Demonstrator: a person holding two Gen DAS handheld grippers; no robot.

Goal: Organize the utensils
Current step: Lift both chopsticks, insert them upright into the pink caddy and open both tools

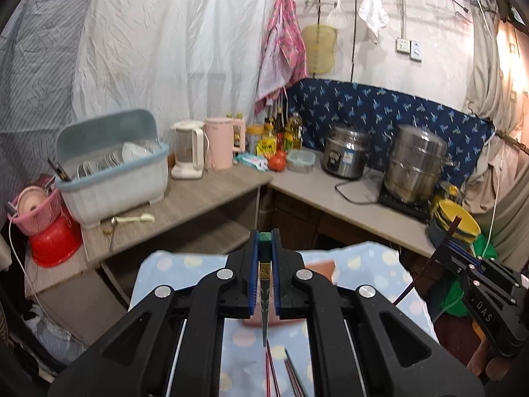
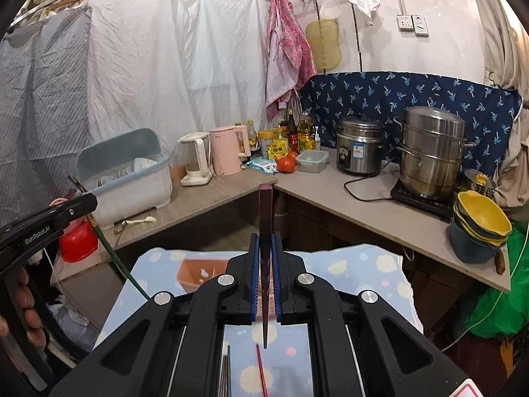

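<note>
We see the left gripper (image 1: 265, 258) clamped on a green chopstick (image 1: 264, 284) and the right gripper (image 2: 265, 258) clamped on a dark red chopstick (image 2: 265, 218), both raised above the dotted cloth (image 2: 350, 264). More chopsticks (image 1: 281, 374) lie on it below. The dish rack (image 1: 112, 168) sits on the counter (image 1: 205, 195) beyond.

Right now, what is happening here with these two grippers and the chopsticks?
A person holds a gripper in each hand. The left gripper is shut on a green chopstick; the right gripper is shut on a dark red chopstick. More chopsticks lie on the dotted blue cloth below. The dish rack waits on the counter.
</note>
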